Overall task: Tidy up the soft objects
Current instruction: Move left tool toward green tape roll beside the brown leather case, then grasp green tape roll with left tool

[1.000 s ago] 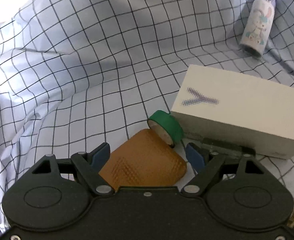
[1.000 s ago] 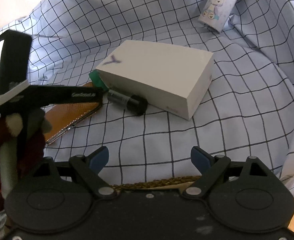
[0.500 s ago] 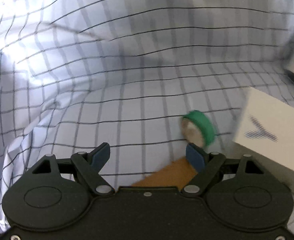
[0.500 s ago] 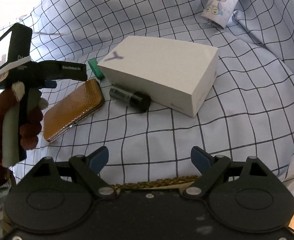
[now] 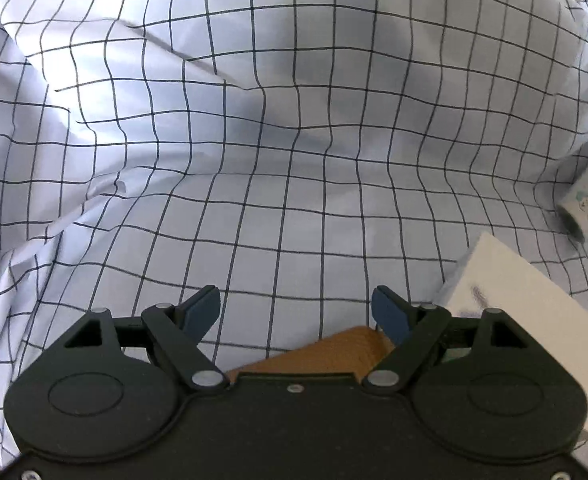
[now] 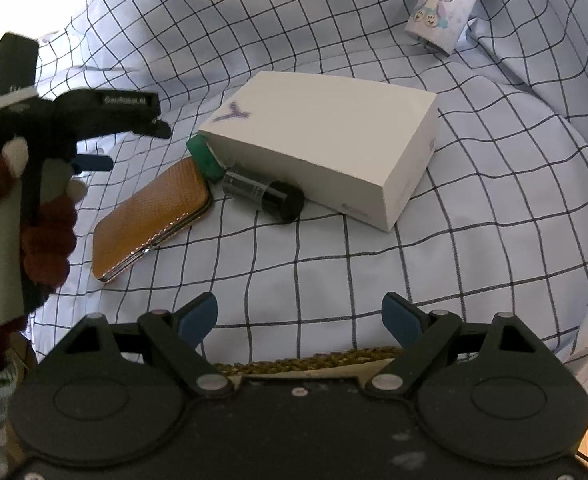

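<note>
A tan textured clasp purse (image 6: 150,220) lies on the checked cloth (image 6: 454,240); its far end shows in the left wrist view (image 5: 334,350) just under my gripper. My left gripper (image 5: 296,312) is open and empty, raised above the purse's end; it also shows in the right wrist view (image 6: 94,162), held by a gloved hand. My right gripper (image 6: 300,320) is open and empty, near the front of the cloth.
A white box marked Y (image 6: 326,148) lies mid-cloth, also at the right of the left wrist view (image 5: 534,340). A green tape roll (image 6: 204,158) and a black cylinder (image 6: 266,196) lie against it. A cartoon-printed tube (image 6: 446,4) lies far right. A woven rim (image 6: 306,360) is below.
My left gripper has lifted and swung left, away from the purse and tape roll; the box has slid to its view's right edge. My right gripper has barely moved.
</note>
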The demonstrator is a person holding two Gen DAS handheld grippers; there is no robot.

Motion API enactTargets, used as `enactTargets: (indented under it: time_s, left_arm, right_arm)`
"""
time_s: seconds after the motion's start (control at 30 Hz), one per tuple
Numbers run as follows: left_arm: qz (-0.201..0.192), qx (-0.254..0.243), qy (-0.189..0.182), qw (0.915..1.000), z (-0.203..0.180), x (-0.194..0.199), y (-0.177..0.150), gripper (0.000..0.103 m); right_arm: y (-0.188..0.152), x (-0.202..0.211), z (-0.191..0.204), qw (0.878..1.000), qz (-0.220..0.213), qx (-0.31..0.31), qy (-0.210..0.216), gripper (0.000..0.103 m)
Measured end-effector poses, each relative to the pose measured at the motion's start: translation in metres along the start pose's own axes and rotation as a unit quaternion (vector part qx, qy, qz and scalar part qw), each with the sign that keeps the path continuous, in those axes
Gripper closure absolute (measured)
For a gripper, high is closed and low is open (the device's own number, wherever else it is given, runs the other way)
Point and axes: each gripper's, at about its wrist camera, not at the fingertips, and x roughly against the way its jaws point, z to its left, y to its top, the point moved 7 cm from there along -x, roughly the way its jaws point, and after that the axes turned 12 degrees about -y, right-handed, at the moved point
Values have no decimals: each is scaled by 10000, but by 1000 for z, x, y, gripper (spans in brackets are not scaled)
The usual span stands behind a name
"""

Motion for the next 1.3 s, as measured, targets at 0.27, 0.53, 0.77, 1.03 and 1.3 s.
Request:
enactTargets:
  time_s: [0.27, 0.53, 0.77, 1.03, 1.3]
  left_arm:
    - [235, -884, -56, 9958, -23, 14, -32, 23]
    - [328, -1670, 64, 9854, -53, -5, -44, 23]
    - [336, -1468, 295, 9882, -39, -27, -29, 21]
    - [237, -692, 291, 9969, -10, -30, -9, 22]
    - [253, 211, 223, 9992, 24, -33, 3, 23]
  right_arm:
    - [-2, -1, -1, 10000, 54, -56, 41, 13]
    - [-5, 5, 4, 9999, 34, 33, 99, 13]
    - [-5, 3, 2, 9999, 71, 18, 92, 13]
    - [-6, -1, 2, 9999, 142, 18, 83, 13]
    - [-6, -2, 4, 9998, 160, 33, 99, 13]
